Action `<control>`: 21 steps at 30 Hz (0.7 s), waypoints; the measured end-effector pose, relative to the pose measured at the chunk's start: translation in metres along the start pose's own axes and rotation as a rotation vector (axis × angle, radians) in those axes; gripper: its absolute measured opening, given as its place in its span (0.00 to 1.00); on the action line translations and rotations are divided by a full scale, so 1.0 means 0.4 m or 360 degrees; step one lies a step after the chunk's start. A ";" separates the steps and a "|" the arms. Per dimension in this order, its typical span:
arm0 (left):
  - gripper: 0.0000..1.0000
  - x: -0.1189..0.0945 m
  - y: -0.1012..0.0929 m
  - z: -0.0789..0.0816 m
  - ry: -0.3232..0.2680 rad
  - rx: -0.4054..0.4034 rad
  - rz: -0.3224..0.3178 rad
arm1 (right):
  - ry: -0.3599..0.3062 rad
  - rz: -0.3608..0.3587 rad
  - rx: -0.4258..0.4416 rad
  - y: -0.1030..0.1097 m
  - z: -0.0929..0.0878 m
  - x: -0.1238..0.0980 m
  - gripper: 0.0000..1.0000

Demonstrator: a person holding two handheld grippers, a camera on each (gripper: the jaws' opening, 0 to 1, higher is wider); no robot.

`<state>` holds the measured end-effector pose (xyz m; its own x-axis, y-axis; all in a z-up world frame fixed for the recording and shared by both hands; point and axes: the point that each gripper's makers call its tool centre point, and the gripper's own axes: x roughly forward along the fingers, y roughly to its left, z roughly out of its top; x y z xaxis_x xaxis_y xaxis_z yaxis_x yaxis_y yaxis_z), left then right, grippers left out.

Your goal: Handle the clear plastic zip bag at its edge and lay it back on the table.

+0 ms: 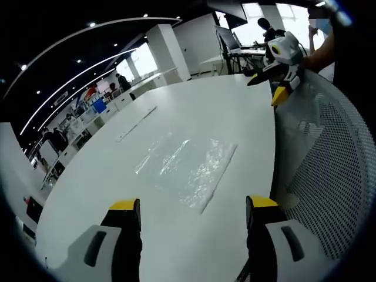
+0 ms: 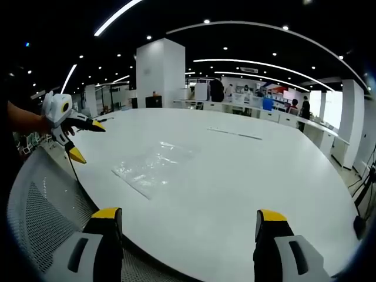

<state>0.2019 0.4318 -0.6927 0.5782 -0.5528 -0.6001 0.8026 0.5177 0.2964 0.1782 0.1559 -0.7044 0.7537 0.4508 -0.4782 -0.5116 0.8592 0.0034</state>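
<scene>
Clear zip bag (image 1: 189,171) flat on white table (image 1: 106,194), near the edge by mesh chair back (image 1: 329,176). Left gripper (image 1: 194,217) jaws spread wide, empty, short of the bag. Right gripper (image 2: 188,229) likewise agape, holding nothing, well apart from bag. Either not yet lifted or already laid back; cannot tell which.

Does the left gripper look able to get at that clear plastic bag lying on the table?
Probably yes. The clear zip bag lies flat on the white table just ahead of the left gripper, whose jaws stand open, with nothing between them.
</scene>
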 end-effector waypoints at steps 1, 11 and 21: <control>0.71 0.002 -0.001 0.001 0.0005 0.0007 -0.0012 | -0.0002 0.0000 0.0000 -0.001 0.000 0.000 0.94; 0.67 0.021 -0.002 -0.002 0.0049 0.0092 -0.0096 | 0.0004 0.0001 0.0001 -0.012 -0.009 0.004 0.94; 0.61 0.045 -0.008 -0.014 0.0084 0.0196 -0.0191 | 0.0008 0.0003 0.0002 -0.008 -0.008 0.003 0.93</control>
<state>0.2087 0.4239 -0.7087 0.4710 -0.5694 -0.6738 0.8793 0.3640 0.3071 0.1797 0.1529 -0.7077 0.7508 0.4513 -0.4824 -0.5126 0.8586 0.0055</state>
